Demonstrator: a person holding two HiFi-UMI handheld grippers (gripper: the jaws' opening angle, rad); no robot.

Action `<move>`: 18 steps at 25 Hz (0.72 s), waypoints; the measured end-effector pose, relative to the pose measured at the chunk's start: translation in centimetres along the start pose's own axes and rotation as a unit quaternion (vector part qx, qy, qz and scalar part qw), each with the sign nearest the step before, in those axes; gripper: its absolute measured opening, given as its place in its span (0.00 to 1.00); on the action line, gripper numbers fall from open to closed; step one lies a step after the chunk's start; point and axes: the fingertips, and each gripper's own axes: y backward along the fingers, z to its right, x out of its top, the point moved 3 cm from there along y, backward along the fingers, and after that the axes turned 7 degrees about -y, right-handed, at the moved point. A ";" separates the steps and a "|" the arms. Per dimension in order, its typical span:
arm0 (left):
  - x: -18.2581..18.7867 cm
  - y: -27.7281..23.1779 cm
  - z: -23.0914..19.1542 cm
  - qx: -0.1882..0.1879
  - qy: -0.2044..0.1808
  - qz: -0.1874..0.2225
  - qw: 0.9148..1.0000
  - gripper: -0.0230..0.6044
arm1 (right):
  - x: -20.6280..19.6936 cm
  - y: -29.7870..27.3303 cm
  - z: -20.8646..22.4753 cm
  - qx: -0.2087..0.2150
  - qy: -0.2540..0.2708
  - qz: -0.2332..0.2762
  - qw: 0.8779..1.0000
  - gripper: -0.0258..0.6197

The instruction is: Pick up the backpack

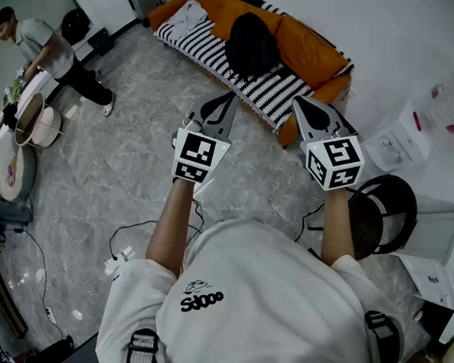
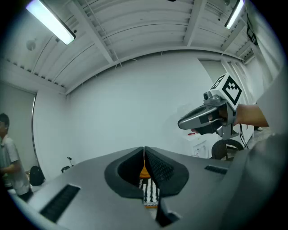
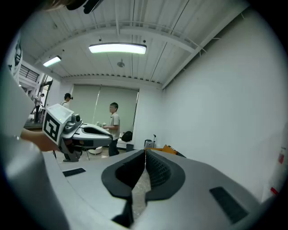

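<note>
The black backpack (image 1: 251, 43) stands on an orange sofa (image 1: 311, 53) with a black-and-white striped cover, at the far side of the room. Both grippers are held level in front of the person, well short of the sofa. My left gripper (image 1: 227, 103) is shut with nothing in it; its jaws meet in the left gripper view (image 2: 144, 155), with a strip of the striped cover (image 2: 150, 194) showing below them. My right gripper (image 1: 302, 103) is also shut and empty (image 3: 145, 155). The backpack shows in neither gripper view.
A person (image 1: 50, 53) stands at the far left beside a round table (image 1: 15, 163) with pots. A black office chair (image 1: 382, 213) and white boxes (image 1: 397, 143) are at the right. Cables (image 1: 131, 236) lie on the grey tiled floor.
</note>
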 end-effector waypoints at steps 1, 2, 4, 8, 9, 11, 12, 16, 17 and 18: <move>-0.1 0.1 0.1 0.000 0.001 0.000 1.000 0.08 | -0.1 0.1 -0.1 0.000 0.001 -0.001 1.000 0.09; -0.1 0.2 0.2 0.000 0.001 0.000 1.000 0.08 | -0.2 0.1 -0.1 0.001 0.001 -0.001 1.000 0.09; -0.2 0.2 0.4 0.000 0.003 -0.001 1.000 0.08 | -0.4 0.2 -0.1 0.002 0.000 -0.001 1.000 0.09; -0.4 -0.4 0.8 -0.002 0.008 -0.004 1.000 0.08 | -0.5 0.3 0.6 0.005 -0.013 0.006 1.000 0.09; -0.4 -0.5 0.9 -0.002 0.008 -0.005 1.000 0.08 | -0.5 0.3 0.9 0.005 -0.017 0.008 1.000 0.09; -0.4 -0.7 1.1 -0.002 0.008 -0.007 1.000 0.08 | -0.6 0.5 1.3 0.003 -0.024 0.010 1.000 0.09; -0.4 -0.7 1.2 -0.002 0.008 -0.008 1.000 0.08 | -0.6 0.6 1.5 0.003 -0.026 0.010 1.000 0.09; -0.3 -1.5 1.7 0.002 0.011 -0.014 1.000 0.08 | -0.9 0.7 2.7 0.006 -0.033 0.006 0.999 0.09; -0.3 -1.8 1.8 0.003 0.012 -0.016 1.000 0.08 | -1.0 0.7 3.1 0.008 -0.034 0.005 0.999 0.09; -0.3 -2.2 1.9 0.005 0.013 -0.018 1.000 0.08 | -1.1 0.7 3.5 0.009 -0.035 0.005 0.999 0.09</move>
